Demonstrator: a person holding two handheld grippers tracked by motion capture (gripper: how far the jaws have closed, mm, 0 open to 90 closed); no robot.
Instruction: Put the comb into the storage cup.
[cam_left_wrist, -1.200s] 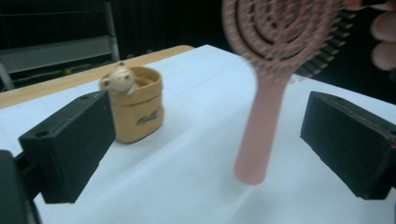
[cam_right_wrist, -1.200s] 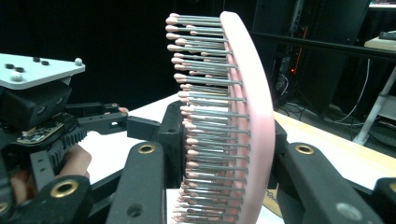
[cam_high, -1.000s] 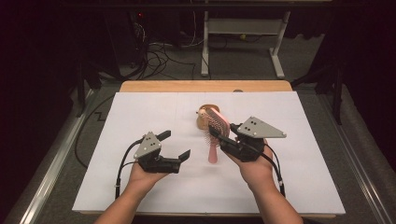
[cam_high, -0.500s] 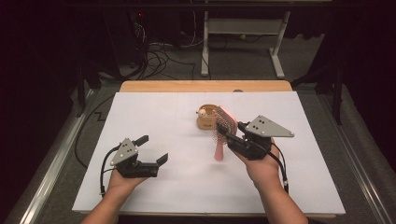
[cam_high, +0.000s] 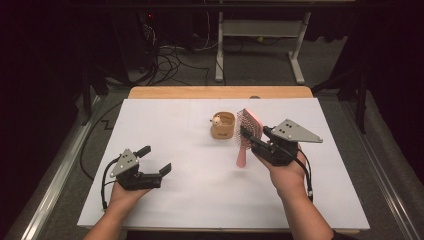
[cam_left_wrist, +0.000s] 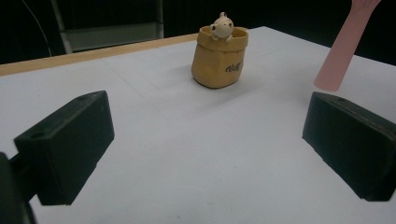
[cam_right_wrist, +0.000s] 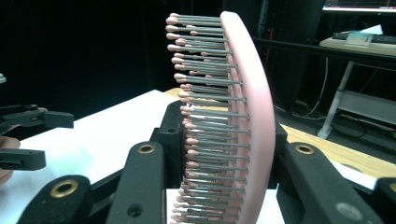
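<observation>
Now left gripper (cam_high: 155, 161), jaws spread and empty, has withdrawn; right gripper (cam_high: 248, 136) alone pinches pink bristled plastic hairbrush (cam_high: 244, 135), handover done.

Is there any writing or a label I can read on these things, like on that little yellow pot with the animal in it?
Dark lettering on the front of the small yellow sack-shaped pot: too blurred and slanted to read.
Pink hairbrush held in the right claw: no writing visible.
White table cover: no writing visible.
</observation>
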